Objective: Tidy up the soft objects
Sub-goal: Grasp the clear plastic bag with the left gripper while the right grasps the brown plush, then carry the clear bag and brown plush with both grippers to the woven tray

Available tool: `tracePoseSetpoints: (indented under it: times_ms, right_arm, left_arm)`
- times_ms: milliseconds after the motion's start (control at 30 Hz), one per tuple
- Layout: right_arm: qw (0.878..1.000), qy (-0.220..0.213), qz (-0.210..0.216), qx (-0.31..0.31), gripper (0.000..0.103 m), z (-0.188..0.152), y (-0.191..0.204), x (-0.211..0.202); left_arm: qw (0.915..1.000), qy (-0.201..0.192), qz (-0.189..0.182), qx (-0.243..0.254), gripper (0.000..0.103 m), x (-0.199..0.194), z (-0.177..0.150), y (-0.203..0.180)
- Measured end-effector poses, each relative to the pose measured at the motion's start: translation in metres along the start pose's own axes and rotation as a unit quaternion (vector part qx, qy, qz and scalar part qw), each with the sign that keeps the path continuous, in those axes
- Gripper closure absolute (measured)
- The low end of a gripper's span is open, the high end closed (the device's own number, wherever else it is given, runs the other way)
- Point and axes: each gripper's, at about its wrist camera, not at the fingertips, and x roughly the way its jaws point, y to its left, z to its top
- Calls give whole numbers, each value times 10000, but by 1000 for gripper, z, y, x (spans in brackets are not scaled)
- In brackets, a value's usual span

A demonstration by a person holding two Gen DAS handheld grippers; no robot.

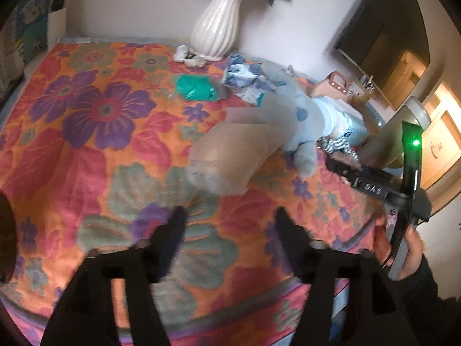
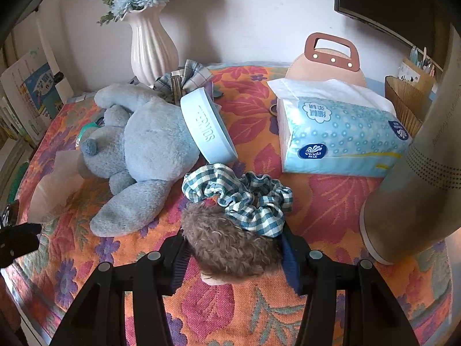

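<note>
My right gripper [image 2: 234,258] is shut on a brown curly plush piece [image 2: 230,242] that lies on the floral cloth [image 2: 331,210]. A teal checked scrunchie [image 2: 247,196] lies against its far side. A blue plush toy [image 2: 141,150] lies on its back further left, and it shows too in the left wrist view [image 1: 302,115]. My left gripper [image 1: 230,212] hangs open over bare cloth [image 1: 86,144] with nothing between its fingers. Just beyond it lies a translucent beige bag [image 1: 230,155]. A green soft bundle [image 1: 196,88] and a blue-white cloth [image 1: 245,77] lie further back.
A blue round tin [image 2: 207,127] leans on the toy. A tissue pack [image 2: 343,138], a pink handbag [image 2: 331,54], a white vase [image 2: 152,52] and a plaid bow [image 2: 187,77] stand behind. A grey cylinder [image 2: 412,187] rises at the right. A hand [image 1: 415,250] grips a handle.
</note>
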Motion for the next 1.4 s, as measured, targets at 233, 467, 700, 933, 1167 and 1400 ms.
tracePoseSetpoints:
  times_ms: [233, 467, 700, 933, 1167, 1400]
  right_arm:
    - [9999, 16, 107, -14, 43, 1, 1, 1]
    - [9998, 18, 198, 19, 40, 3, 0, 1]
    - [9995, 40, 310, 72, 24, 2, -1, 1]
    - [9995, 47, 278, 136, 19, -2, -2, -2]
    - [9989, -66, 69, 451, 22, -3, -12, -7]
    - [9991, -251, 208, 281, 54, -8, -5, -20]
  left_arm:
    - [9996, -84, 189, 170, 22, 4, 24, -4]
    - [9919, 87, 759, 1018, 23, 50, 47, -36]
    - [9979, -196, 465, 415, 64, 45, 41, -19]
    - [9956, -815, 457, 70, 64, 25, 18, -36]
    - [9933, -906, 660, 284, 64, 29, 17, -44]
    - [9949, -935, 353, -137, 64, 24, 16, -26]
